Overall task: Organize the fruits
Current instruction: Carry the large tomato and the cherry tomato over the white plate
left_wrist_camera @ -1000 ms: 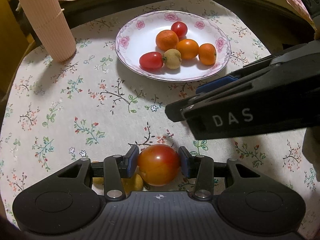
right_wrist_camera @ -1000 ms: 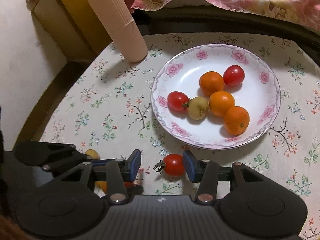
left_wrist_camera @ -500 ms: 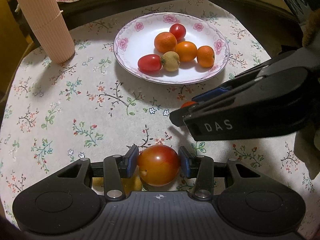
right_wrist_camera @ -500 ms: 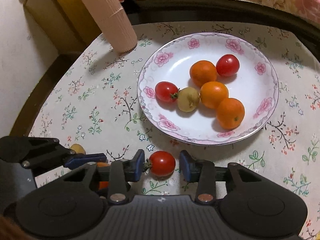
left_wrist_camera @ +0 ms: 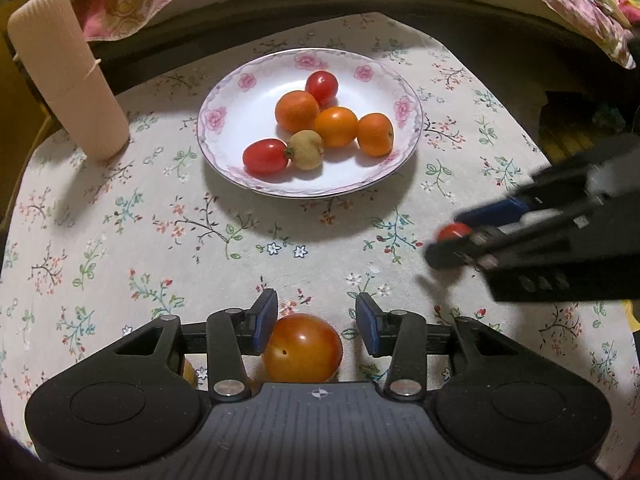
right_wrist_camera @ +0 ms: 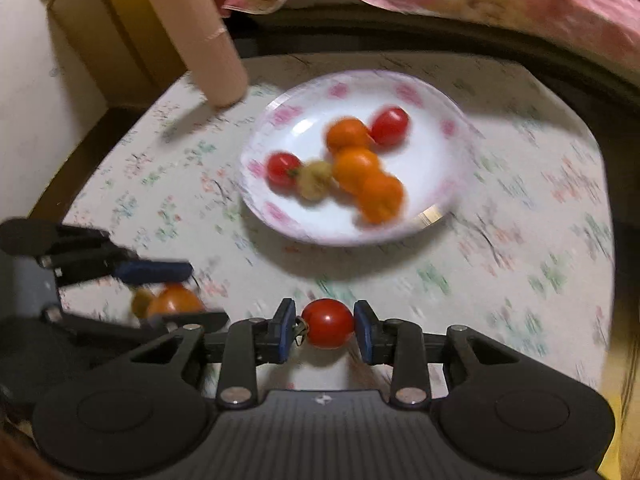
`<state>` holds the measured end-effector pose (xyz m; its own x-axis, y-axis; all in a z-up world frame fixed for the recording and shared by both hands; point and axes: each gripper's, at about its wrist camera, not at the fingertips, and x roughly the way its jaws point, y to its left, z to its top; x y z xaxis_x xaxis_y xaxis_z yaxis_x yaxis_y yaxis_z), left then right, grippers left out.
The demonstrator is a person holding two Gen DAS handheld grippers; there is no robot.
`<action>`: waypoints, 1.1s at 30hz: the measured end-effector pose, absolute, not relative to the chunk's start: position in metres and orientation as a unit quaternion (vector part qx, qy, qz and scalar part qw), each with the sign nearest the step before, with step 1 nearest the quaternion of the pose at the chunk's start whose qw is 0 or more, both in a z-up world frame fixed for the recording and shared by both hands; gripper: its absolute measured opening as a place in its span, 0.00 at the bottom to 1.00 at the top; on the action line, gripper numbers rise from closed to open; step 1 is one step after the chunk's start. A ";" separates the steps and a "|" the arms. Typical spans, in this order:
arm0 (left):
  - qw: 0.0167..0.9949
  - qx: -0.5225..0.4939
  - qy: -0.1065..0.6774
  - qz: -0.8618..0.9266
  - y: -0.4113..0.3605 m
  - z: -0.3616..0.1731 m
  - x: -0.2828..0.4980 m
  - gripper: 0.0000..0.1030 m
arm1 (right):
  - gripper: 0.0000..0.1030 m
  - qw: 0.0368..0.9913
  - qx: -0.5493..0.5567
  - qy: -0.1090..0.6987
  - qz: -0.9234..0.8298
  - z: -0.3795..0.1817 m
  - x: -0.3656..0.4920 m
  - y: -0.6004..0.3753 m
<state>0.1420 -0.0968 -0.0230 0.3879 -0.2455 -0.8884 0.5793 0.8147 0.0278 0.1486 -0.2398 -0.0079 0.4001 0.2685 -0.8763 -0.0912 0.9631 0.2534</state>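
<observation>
While left tongs [left_wrist_camera: 316,308] straddle glossy tomato [left_wrist_camera: 303,348] (one pad clear), right tongs [right_wrist_camera: 325,316], just closed, pinch cherry tomato [right_wrist_camera: 327,323].

Right gripper [right_wrist_camera: 325,326] fingers just closed on something; left gripper [left_wrist_camera: 316,322] gapes.

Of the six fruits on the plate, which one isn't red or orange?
The pale yellowish fruit at the near side of the plate, wedged between the oblong red tomato and the middle orange fruit. The other five are red or orange.

Two close wrist views, angled steeply down, sharing the plate [left_wrist_camera: 412,120] ahead.
</observation>
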 end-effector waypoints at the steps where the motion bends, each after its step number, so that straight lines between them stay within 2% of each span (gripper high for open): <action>1: 0.815 0.170 0.493 -0.252 -0.096 -0.023 0.143 0.52 | 0.32 0.831 0.084 0.541 0.103 -0.010 0.142 -0.243; 5: 0.810 0.189 0.500 -0.243 -0.095 -0.029 0.142 0.59 | 0.32 0.824 0.093 0.550 0.099 -0.013 0.124 -0.249; 20: 0.794 0.263 0.493 -0.240 -0.092 -0.038 0.116 0.62 | 0.32 0.819 0.108 0.547 0.135 -0.008 0.110 -0.232; 24: 0.793 0.263 0.492 -0.245 -0.090 -0.037 0.118 0.57 | 0.32 0.818 0.106 0.547 0.144 -0.008 0.112 -0.229; 28: 0.797 0.266 0.488 -0.238 -0.090 -0.037 0.117 0.49 | 0.32 0.815 0.103 0.551 0.147 -0.011 0.113 -0.228; 33: 0.798 0.248 0.494 -0.241 -0.089 -0.035 0.118 0.48 | 0.32 0.814 0.094 0.554 0.149 -0.013 0.116 -0.227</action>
